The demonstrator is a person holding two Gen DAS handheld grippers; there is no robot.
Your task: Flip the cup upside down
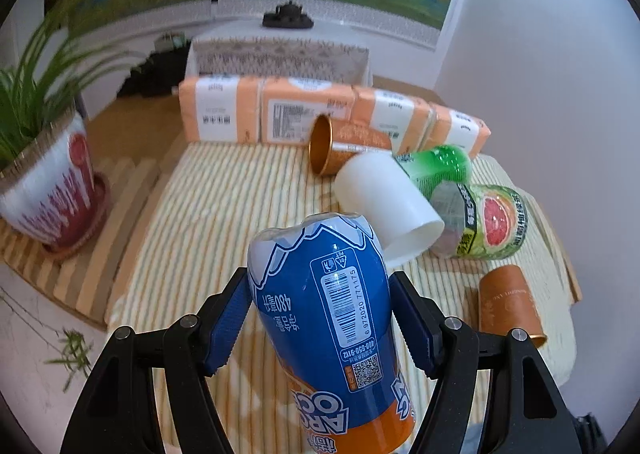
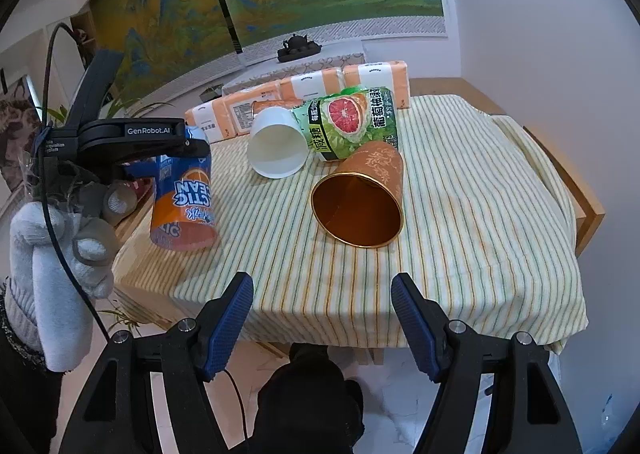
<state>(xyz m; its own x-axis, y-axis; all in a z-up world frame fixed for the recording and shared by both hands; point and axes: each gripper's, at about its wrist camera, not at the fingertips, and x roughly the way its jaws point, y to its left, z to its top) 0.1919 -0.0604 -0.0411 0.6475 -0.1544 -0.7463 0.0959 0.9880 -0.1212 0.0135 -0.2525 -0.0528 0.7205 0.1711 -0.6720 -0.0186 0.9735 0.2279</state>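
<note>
Striped cloth (image 2: 460, 221) w/ blue cup (image 1: 320, 318) in left hand-held gripper (image 1: 320, 318)

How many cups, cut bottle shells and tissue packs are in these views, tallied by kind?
Copper paper cups: 2, both lying on their sides
White paper cup: 1, on its side
Blue cut bottle shell: 1, held in the left gripper
Green grapefruit cut bottle shell: 1, lying down
Orange-and-white tissue packs: 4
Total: 9
</note>
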